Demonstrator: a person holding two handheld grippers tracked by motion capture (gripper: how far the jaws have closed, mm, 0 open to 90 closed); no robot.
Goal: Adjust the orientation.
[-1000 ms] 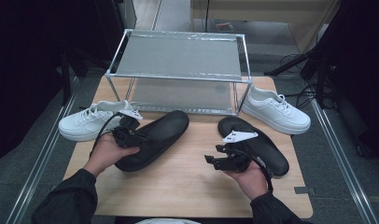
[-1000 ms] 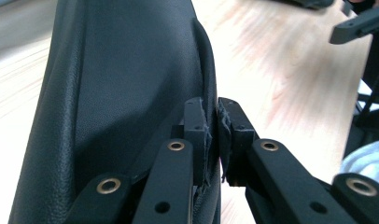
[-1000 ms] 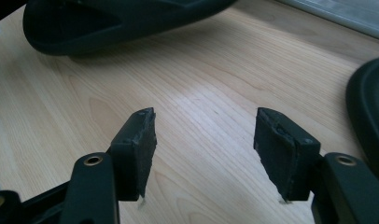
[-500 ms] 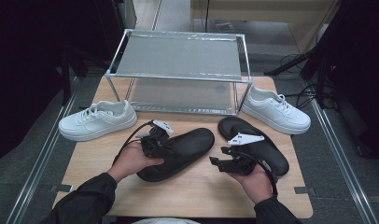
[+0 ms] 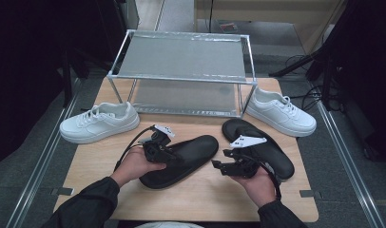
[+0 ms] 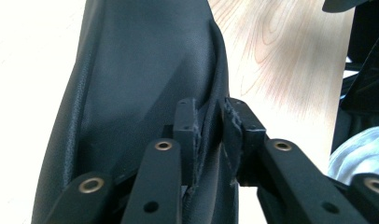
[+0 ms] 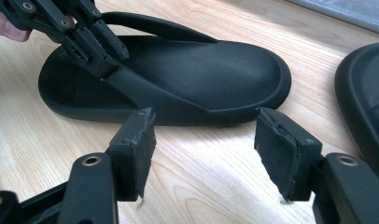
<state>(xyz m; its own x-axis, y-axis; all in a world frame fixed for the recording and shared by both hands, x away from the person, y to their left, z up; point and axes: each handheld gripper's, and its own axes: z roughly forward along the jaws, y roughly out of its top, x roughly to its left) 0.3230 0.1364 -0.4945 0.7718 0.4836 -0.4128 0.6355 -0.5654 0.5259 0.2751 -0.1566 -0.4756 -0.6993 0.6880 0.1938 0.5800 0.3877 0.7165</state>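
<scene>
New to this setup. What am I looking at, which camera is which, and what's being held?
No robot arm here: a person holds a pair of two-jaw tongs in each hand. The high view looks down on the wooden table; the other two cameras ride on the tongs and look along their jaws. On the table stand a metal rack, two white sneakers and two black sandals. The left tongs have the strap of the near sandal between their pads, which have just been opening. The right tongs stand open, holding nothing, beside the other sandal.
</scene>
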